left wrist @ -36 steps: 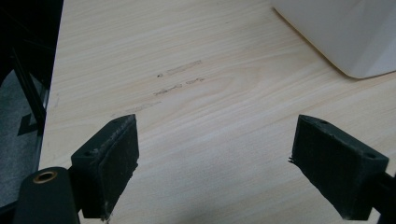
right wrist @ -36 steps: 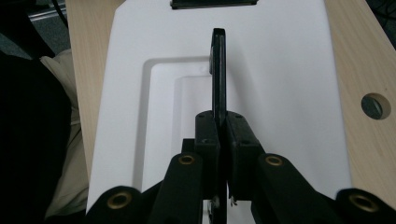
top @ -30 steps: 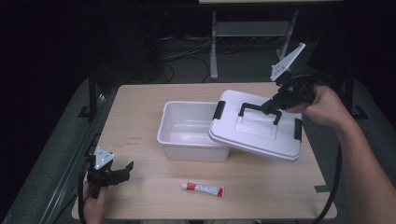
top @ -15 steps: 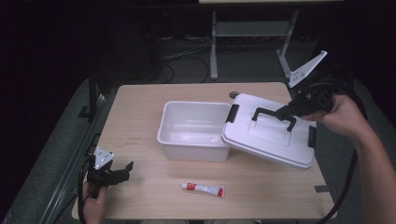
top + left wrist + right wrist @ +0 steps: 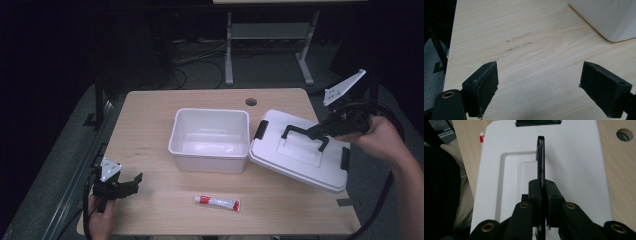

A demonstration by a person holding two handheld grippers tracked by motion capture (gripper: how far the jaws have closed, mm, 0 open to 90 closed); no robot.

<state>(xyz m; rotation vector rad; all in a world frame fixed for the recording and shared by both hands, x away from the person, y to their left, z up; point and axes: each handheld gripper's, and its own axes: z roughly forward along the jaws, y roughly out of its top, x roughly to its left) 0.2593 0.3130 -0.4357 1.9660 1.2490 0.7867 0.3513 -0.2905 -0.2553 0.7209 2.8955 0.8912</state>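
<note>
An open white bin stands in the middle of the wooden table. To its right a white lid with black latches hangs tilted, lifted by its black handle. My right gripper is shut on that handle, jaws pinching it from both sides over the lid. My left gripper stays open near the table's front left corner, with bare wood between its jaws. A small white and red tube lies in front of the bin.
A corner of the bin shows at the upper right of the left gripper view. A round cable hole sits near the table's far edge. A metal stand is on the dark floor beyond.
My right gripper has carried the lid further right and down, off the bin, so the bin stands fully open. The left gripper has not moved.
</note>
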